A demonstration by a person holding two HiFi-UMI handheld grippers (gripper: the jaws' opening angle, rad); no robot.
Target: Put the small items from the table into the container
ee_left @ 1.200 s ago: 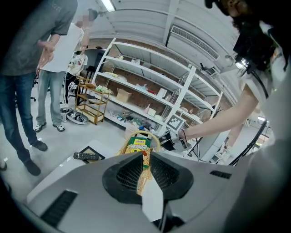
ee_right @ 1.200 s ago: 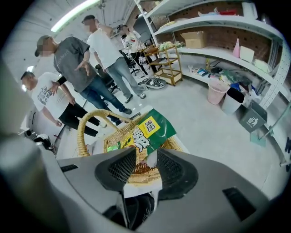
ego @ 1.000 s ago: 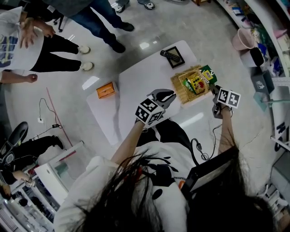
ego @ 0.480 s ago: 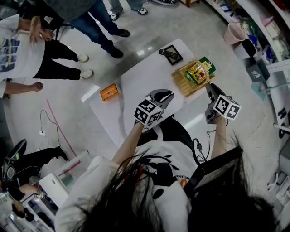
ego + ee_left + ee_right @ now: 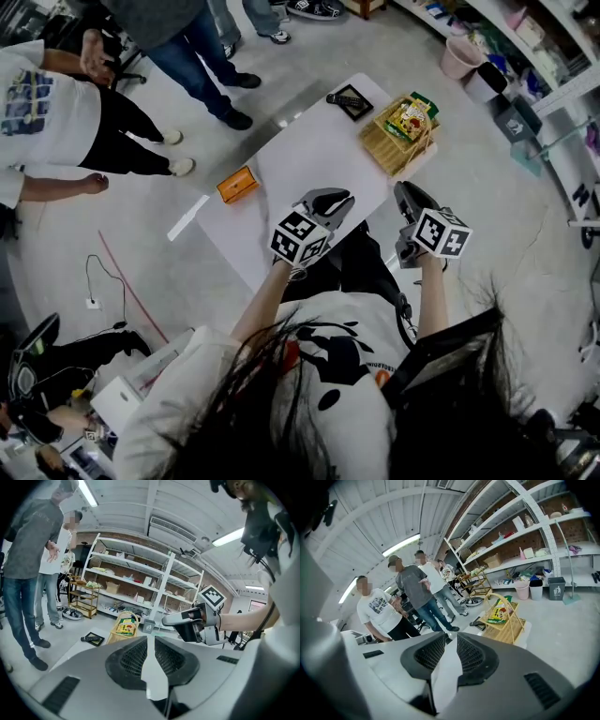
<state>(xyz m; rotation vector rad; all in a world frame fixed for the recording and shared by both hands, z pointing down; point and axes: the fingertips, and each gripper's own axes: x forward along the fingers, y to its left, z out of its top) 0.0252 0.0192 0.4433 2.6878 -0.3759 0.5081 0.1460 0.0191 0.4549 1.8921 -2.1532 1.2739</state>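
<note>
A wicker basket (image 5: 401,148) stands at the far right end of the white table (image 5: 309,159) and holds a yellow-green snack packet (image 5: 409,114). In the right gripper view the basket (image 5: 512,630) and packet (image 5: 500,611) lie well ahead. My right gripper (image 5: 405,194) hangs off the table's near side, closing, with a narrow gap and nothing between its jaws (image 5: 451,637). My left gripper (image 5: 339,201) hovers over the near table edge, its jaws (image 5: 150,638) a little apart and empty. An orange box (image 5: 238,184) sits at the table's left end.
A remote on a black tray (image 5: 349,101) lies at the table's far corner beside the basket. Several people stand on the floor beyond the table (image 5: 178,56). Shelves and bins (image 5: 459,58) line the right side. A cable (image 5: 103,281) trails on the floor at the left.
My right gripper has drawn back from the basket's rim toward my body. The left gripper has pulled back slightly too. The packet stays in the basket.
</note>
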